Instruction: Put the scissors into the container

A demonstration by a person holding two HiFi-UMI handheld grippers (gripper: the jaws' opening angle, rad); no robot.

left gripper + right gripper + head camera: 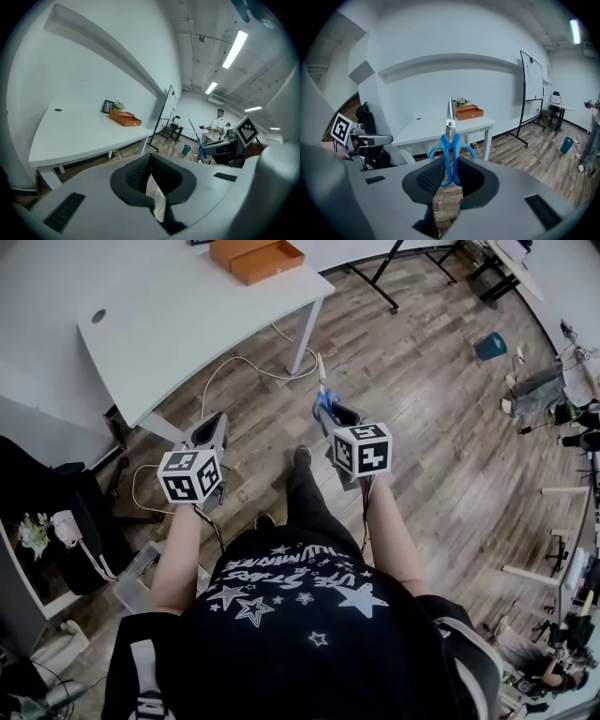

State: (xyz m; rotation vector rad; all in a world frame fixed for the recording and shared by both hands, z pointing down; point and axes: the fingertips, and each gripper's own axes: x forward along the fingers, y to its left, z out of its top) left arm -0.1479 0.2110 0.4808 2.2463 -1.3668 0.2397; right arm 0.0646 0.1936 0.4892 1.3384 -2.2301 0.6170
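Blue-handled scissors point(324, 397) are pinched by the handles in my right gripper point(338, 416), blades pointing toward the white table point(187, 315). In the right gripper view the scissors point(450, 147) stand upright between the pads of the right gripper point(451, 169), tips aimed at the orange container point(469, 112). The open-topped orange container point(256, 257) sits at the table's far end, well beyond both grippers. My left gripper point(217, 424) hovers over the wooden floor beside the table, shut with nothing in it. From the left gripper point(150, 161), the container point(125, 118) and scissors point(200, 145) show.
A table leg point(305, 329) and loose cables point(246, 367) lie ahead on the floor. A black chair point(47, 507) stands at left. A teal bin point(489, 345) sits far right. A whiteboard stand point(532, 93) and another person point(216, 125) are across the room.
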